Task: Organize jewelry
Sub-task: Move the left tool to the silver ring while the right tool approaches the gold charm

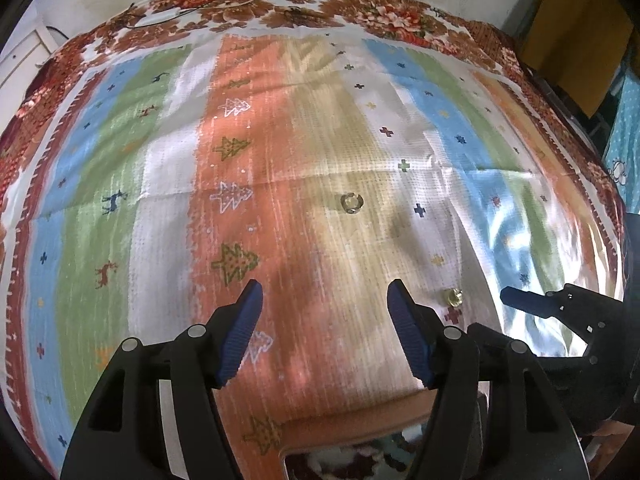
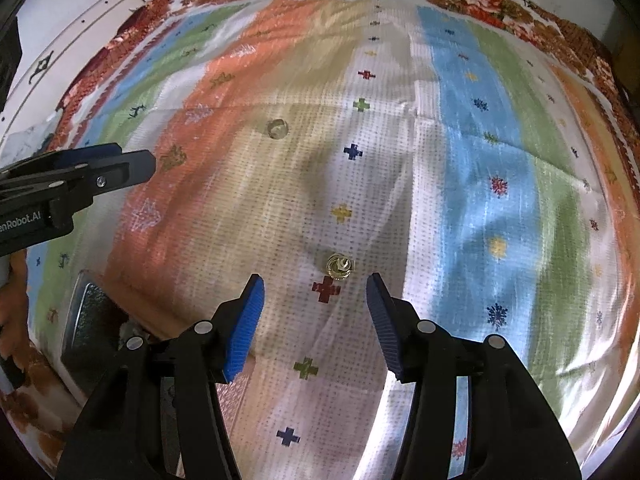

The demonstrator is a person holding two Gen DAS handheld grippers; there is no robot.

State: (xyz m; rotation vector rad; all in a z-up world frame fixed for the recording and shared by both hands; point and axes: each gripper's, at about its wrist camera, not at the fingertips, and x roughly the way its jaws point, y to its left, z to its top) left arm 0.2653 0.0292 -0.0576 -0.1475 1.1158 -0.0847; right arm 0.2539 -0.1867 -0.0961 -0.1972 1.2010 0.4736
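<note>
Two small gold rings lie on a striped patterned cloth. The far ring point(image 1: 351, 203) lies on the tan stripe, well ahead of my left gripper point(image 1: 325, 294), which is open and empty. It also shows in the right wrist view point(image 2: 277, 128). The near ring point(image 2: 339, 267) lies on the white stripe just above a dark red cross, just ahead of my right gripper point(image 2: 315, 288), which is open and empty above the cloth. In the left wrist view the near ring point(image 1: 453, 297) lies to the right, beside the right gripper's finger point(image 1: 520, 300).
The striped cloth point(image 1: 280, 160) lies over a floral bedspread point(image 1: 304, 4). A dark tray-like container point(image 2: 86, 320) sits at the near left edge under my left gripper, partly hidden. A white cabinet point(image 2: 80, 36) stands at the far left.
</note>
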